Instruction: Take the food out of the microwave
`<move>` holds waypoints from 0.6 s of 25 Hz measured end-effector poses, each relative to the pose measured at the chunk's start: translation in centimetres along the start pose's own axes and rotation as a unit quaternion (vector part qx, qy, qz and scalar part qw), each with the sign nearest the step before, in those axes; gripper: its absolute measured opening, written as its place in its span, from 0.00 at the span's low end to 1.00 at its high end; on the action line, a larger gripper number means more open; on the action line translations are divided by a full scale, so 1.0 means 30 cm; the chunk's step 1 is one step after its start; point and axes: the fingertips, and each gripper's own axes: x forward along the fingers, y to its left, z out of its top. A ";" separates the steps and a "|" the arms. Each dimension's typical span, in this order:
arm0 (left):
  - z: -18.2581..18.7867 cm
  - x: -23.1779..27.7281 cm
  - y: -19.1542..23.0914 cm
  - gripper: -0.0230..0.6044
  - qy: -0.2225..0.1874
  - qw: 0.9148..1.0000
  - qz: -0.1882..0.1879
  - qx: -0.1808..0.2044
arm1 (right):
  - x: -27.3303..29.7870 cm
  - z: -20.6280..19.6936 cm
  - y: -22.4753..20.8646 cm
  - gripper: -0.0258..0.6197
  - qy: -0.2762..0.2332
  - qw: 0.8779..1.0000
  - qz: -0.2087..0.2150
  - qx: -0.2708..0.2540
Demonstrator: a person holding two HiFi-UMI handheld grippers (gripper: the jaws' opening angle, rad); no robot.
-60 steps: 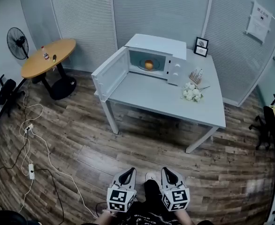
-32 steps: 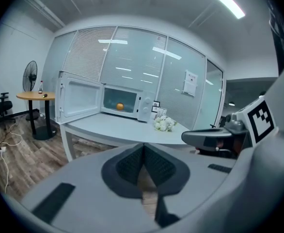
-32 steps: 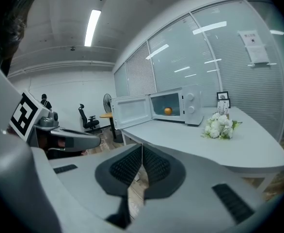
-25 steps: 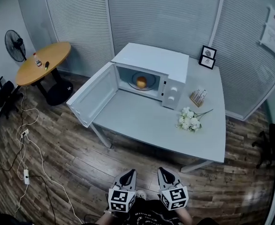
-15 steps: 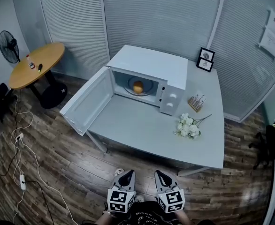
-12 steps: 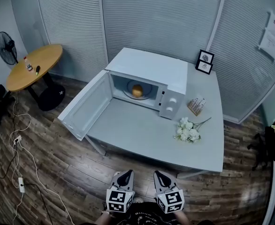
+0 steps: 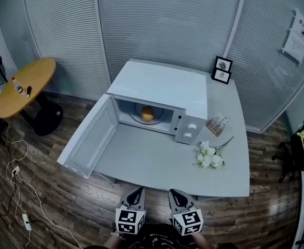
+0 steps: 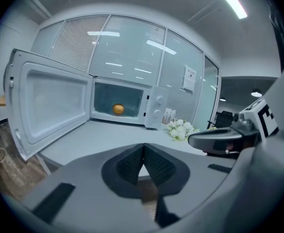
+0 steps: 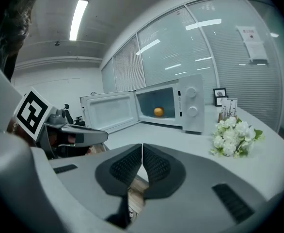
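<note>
A white microwave [image 7: 162, 90] stands on the grey table [image 7: 157, 160] with its door [image 7: 87, 139] swung wide open to the left. Inside, on the glass plate, lies a round orange piece of food [image 7: 148, 113], also seen in the left gripper view as the orange food [image 8: 118, 109] and in the right gripper view as the orange food [image 9: 158, 111]. My left gripper [image 7: 135, 196] and right gripper [image 7: 176, 196] hang side by side just short of the table's near edge, both shut and holding nothing, far from the food.
White flowers [image 7: 209, 155], a small card holder [image 7: 216, 124] and two framed pictures [image 7: 222, 69] sit on the table's right side. A round wooden table [image 7: 22, 84] and cables [image 7: 17, 191] on the wooden floor are at the left. Blinds line the back wall.
The table and microwave have come closer in the head view as both grippers moved forward toward the table's near edge. The jaws stay shut.
</note>
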 end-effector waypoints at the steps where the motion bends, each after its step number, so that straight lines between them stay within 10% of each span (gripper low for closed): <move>1: 0.008 0.015 0.016 0.05 0.002 1.000 -0.004 0.002 | 0.020 0.007 -0.004 0.05 0.001 1.000 -0.005 0.002; 15: 0.136 0.208 0.264 0.05 0.013 0.997 -0.066 0.044 | 0.294 0.108 -0.043 0.05 -0.009 0.995 -0.088 0.035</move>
